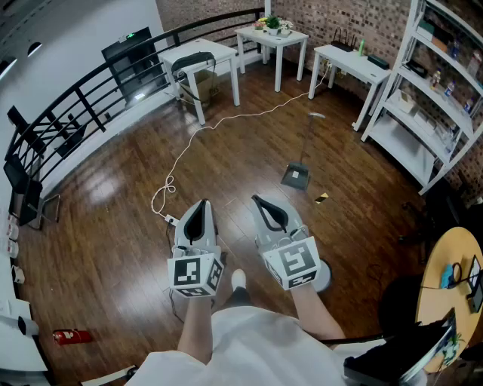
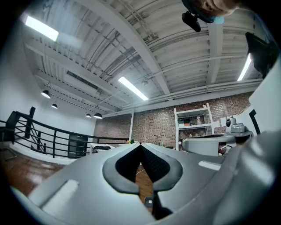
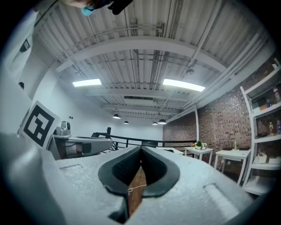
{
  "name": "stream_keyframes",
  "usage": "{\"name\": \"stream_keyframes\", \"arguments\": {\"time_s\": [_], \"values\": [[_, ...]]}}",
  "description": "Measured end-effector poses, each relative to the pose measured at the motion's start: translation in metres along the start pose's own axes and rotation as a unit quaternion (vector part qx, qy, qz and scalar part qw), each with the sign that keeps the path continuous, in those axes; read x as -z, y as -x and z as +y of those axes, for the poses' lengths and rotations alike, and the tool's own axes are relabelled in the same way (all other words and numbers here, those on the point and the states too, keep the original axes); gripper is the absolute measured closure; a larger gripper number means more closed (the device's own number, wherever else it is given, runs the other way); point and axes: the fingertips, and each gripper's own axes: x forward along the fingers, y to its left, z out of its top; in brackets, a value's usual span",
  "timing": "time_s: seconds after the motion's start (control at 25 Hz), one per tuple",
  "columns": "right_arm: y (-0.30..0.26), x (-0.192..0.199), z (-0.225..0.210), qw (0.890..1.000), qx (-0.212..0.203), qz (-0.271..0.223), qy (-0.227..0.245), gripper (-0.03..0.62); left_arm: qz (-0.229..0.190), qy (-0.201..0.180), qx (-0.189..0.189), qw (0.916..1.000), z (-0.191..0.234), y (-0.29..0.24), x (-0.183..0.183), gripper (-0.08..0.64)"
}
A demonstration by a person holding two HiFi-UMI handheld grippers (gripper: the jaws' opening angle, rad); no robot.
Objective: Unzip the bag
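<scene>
— Jaws first: what are they doing?
— Both are clenched on nothing. The left gripper [image 1: 202, 203] and right gripper [image 1: 258, 199] are held side by side over the wooden floor [image 1: 113, 226].
— And the bag?
— Hard to say. A dark bundle [image 1: 400, 354] at the lower right edge, beside the round table [image 1: 445, 260], may be it. It is well apart from both grippers.
— What else is around?
— A white cable [image 1: 198, 136] snakes across the boards ahead, with a dustpan [image 1: 296, 176] beyond it. White tables [image 1: 198, 54] stand near the brick wall [image 1: 355, 19], with shelves [image 1: 430, 98] on the right and a black railing [image 1: 68, 113] on the left.
</scene>
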Motion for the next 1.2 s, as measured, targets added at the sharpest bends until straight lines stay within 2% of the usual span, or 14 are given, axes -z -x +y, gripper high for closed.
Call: {"name": "stream_keyframes", "arguments": {"time_s": [0.24,0.4,0.6,0.76,1.0,1.2], "values": [[-0.087,0.001,-0.029,1.000,0.007,0.004,-0.013,0.601,0.002,-0.001,0.017,0.9998,0.046,-0.078,-0.013,0.543],[-0.150,-0.009,-0.033,1.000,0.009,0.003,0.022,0.601,0.001,0.001,0.012,0.9999,0.091,-0.117,-0.014,0.543],[-0.213,-0.010,-0.052,1.000,0.015,0.007,0.021,0.601,-0.001,0.005,0.012,0.9999,0.134,-0.163,-0.018,0.543],[-0.248,-0.001,-0.063,1.000,0.014,0.015,0.020,0.601,0.007,0.007,0.010,0.9999,0.155,-0.193,-0.008,0.543],[-0.302,0.007,-0.097,1.000,0.007,0.011,0.013,0.601,0.012,0.009,0.000,0.9999,0.179,-0.250,0.003,0.543],[-0.368,0.015,-0.126,0.999,-0.021,0.010,0.030,0.601,0.015,0.002,-0.027,0.9995,0.212,-0.311,0.013,0.543]]}}
